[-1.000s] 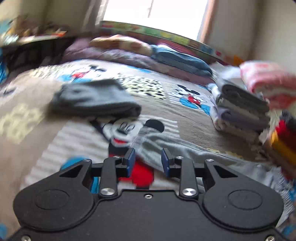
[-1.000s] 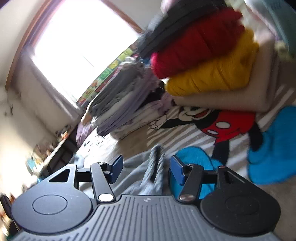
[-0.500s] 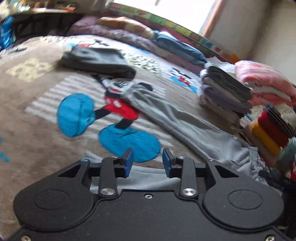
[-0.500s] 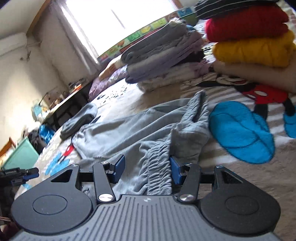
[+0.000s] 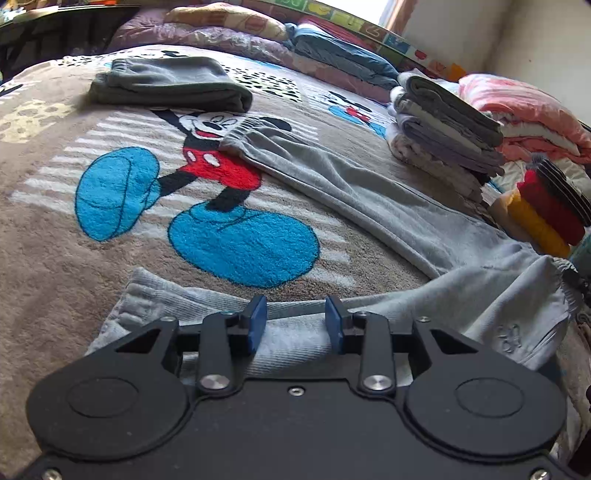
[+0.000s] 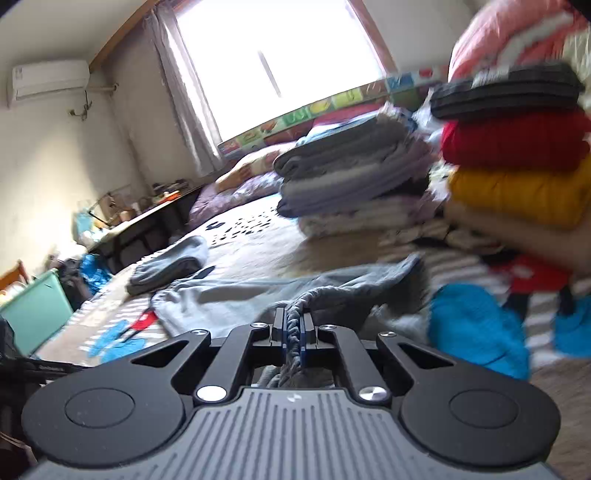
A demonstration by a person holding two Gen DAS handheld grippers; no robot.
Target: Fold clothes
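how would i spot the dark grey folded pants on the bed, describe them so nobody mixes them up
Start at the Mickey Mouse blanket covering the bed and find Mickey's face. Just beyond it lie the dark grey folded pants, a single flat bundle on their own. Unlike the light grey sweatpants they are folded, and unlike the stack of folded clothes they are not piled.

A bed [image 5: 44, 229] covered by a tan Mickey Mouse blanket [image 5: 207, 147] fills the left wrist frame. At upper left of that frame a folded dark grey garment [image 5: 170, 83] lies on the blanket. Light grey sweatpants [image 5: 362, 195] stretch from the centre down to the lower right, one leg doubling back along the bottom. At right stands a stack of folded grey clothes [image 5: 447, 136], and further right a pile with yellow and red knits [image 5: 546, 218]. Pillows and rolled bedding [image 5: 229, 29] line the top edge, and a pink quilt [image 5: 524, 107] sits at upper right.
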